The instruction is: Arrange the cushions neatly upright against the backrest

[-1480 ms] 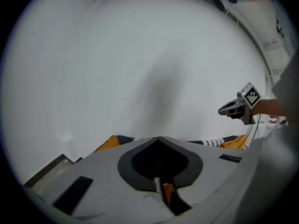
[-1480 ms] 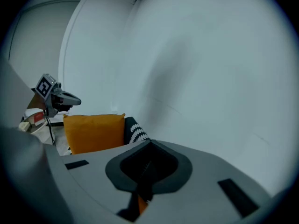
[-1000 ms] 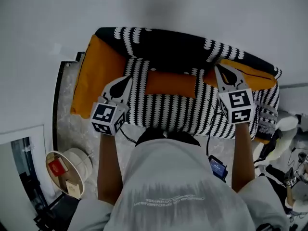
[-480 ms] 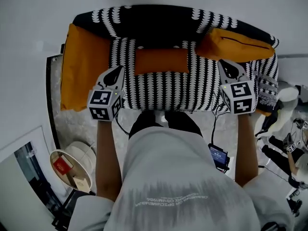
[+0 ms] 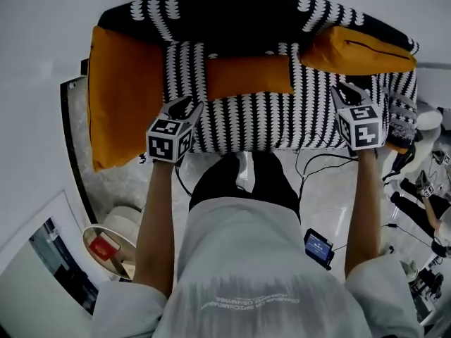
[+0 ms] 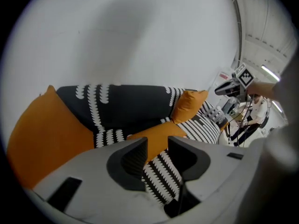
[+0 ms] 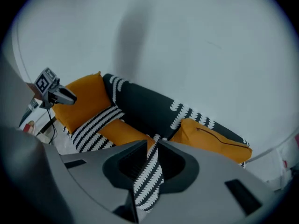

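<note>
Both claws have dropped from over the middle of the seat (image 5: 282, 118) to its front edge, and both have just been opening. Left claw (image 5: 190, 105): jaws clearly apart, with only striped seat cover showing in the gap and nothing gripped. Right claw (image 5: 352, 90): a narrower gap with striped cover in it too. The pads look clear of it, so I read it as let go.

The cushions look unmoved on the sofa. The left cushion (image 5: 123, 94) stands on end at the left arm. The mid cushion (image 5: 248, 76) lies low at the foot of the backrest (image 5: 239, 16). The right cushion (image 5: 356, 48) is slumped in the right back corner. Judgement: none is properly upright on the backrest yet, so with both claws free, the cushion work is about to start.

View differences:
- Head view: the only one showing all three cushions together with both claws at the front edge, plus the floor clutter.
- Left gripper view: shows from the side that the mid cushion lies flat on the seat rather than leaning, which the top-down view hides.
- Right gripper view: shows the right cushion tilted on its long edge, with a seam line along it.
- Only the gripper views show the jaw gaps.
</note>
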`<state>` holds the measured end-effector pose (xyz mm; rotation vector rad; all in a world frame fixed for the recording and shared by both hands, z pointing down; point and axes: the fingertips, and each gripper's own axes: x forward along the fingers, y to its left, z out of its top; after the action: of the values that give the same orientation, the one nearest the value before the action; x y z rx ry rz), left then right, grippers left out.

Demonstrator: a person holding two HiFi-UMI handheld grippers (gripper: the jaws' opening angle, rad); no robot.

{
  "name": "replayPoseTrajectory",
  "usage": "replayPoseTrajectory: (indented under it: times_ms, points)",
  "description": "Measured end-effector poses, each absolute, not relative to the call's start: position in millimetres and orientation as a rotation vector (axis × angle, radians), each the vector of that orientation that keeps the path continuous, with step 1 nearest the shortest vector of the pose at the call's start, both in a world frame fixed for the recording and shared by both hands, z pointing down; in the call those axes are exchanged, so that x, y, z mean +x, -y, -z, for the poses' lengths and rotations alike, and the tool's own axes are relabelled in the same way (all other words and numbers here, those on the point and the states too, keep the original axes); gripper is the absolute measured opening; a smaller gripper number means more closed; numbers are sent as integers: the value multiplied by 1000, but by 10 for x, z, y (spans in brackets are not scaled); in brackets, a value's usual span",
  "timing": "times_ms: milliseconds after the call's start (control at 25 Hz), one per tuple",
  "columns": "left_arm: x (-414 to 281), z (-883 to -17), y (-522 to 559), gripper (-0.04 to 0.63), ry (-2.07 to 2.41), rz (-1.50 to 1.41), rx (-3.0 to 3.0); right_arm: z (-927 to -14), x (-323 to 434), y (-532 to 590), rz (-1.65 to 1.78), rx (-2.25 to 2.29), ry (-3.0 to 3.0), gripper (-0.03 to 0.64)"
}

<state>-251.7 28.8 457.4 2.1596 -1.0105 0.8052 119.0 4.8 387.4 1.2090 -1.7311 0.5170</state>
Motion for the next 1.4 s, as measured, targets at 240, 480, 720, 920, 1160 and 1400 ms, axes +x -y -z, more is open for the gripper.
replayPoseTrajectory:
  times_ms: [240,480,720,920,1160,1400]
  points:
    - [-2538,-5252,-363,163,896,-871,2102,-4769,978,-311,-697,1114,1694,52]
    - [-2517,-5982,-460,176,842,-926,1972,-5601,1000,-531,-793,954,1573,64]
    - [-2478,-6677,-486,201,838,-964,1857,-6256,1187,-354,-824,911,1552,77]
    - [-2484,-6950,-506,201,878,-987,1777,-6588,1256,-422,-853,822,1540,98]
    - [-2539,-7350,-491,215,914,-1031,1764,-7056,998,-451,-844,785,1534,107]
    - [-2403,-7630,-525,216,920,-1024,1714,-7386,1102,-431,-895,809,1464,106]
